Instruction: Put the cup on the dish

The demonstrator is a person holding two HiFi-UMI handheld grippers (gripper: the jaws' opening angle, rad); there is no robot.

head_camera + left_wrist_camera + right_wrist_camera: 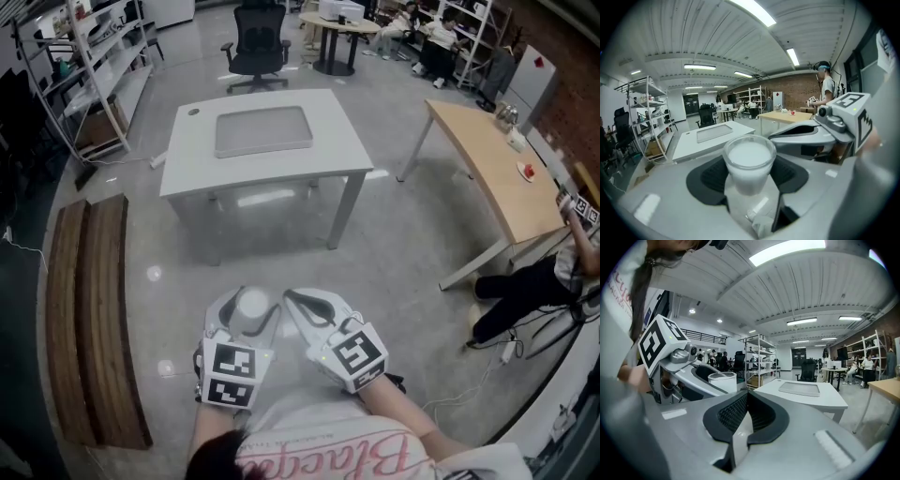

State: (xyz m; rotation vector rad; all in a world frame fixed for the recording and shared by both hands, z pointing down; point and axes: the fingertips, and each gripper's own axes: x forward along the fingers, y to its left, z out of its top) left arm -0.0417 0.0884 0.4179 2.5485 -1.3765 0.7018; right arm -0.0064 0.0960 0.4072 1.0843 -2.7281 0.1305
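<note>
A frosted white cup [253, 304] sits upright between the jaws of my left gripper [246, 309], which is shut on it; up close the cup [749, 161] fills the gap between the black pads. My right gripper [294, 298] is beside it, shut with nothing held; its pads meet in the right gripper view [746, 411], where the cup [723, 380] shows at the left. Both grippers are held close to my body over the floor. The dish, a flat grey tray [263, 131], lies on the white table [187, 159] well ahead of both grippers.
A long wooden bench [94, 309] runs along the left. A wooden table [497, 169] stands at the right with a seated person [525, 291] beside it. A black office chair [258, 47] and metal shelves [94, 75] lie beyond the white table.
</note>
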